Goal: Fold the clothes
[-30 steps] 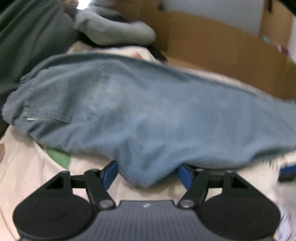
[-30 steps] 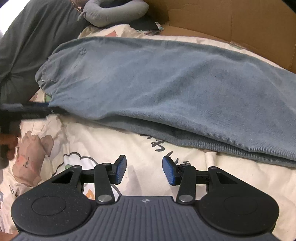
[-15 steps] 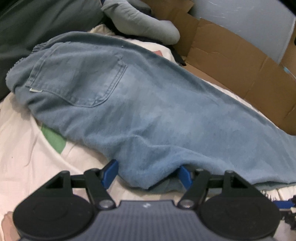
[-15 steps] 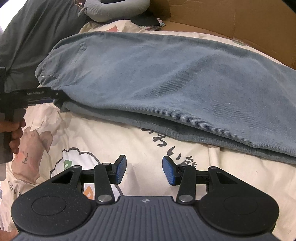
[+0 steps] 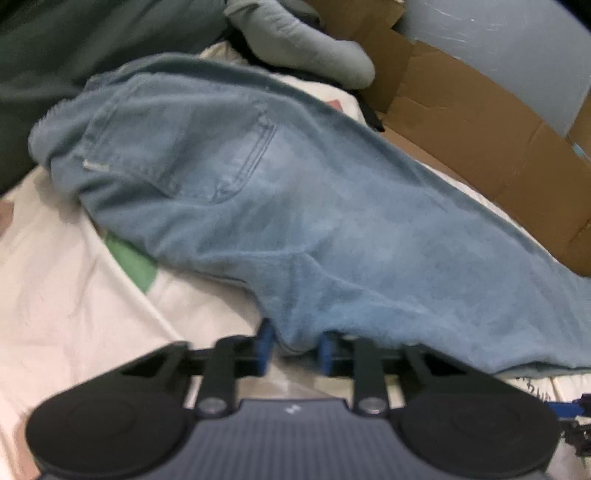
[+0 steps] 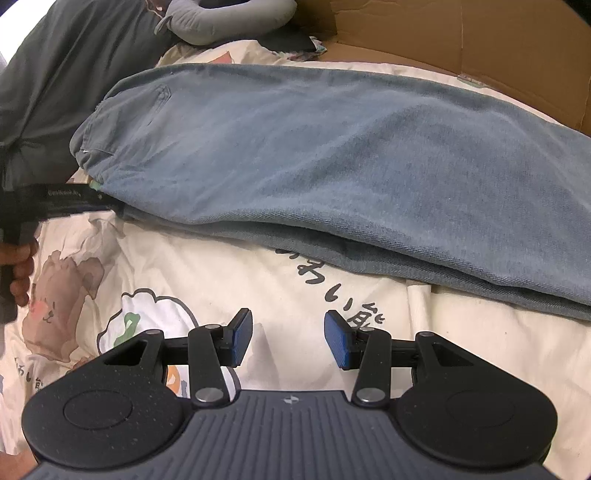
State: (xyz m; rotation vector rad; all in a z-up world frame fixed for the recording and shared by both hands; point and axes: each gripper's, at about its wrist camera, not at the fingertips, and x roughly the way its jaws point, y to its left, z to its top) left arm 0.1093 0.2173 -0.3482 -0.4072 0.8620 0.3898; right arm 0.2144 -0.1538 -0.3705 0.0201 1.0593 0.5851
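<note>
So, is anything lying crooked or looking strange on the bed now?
Nothing looks damaged. The jeans lie folded lengthwise on the printed sheet, but their lower layer sticks out along the near edge, so the legs are not aligned.

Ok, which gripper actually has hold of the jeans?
The left gripper: its jaws have just closed on the jeans' edge. The right gripper stands open over the bedsheet, holding nothing.

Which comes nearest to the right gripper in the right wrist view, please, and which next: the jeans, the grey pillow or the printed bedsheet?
From the right gripper, jaws open and empty:
1. Printed bedsheet, directly beneath and just ahead of the jaws.
2. Jeans, lying across the middle of the bed, beyond the sheet's bare strip.
3. Grey pillow, at the far top, behind the jeans' waistband end.
</note>
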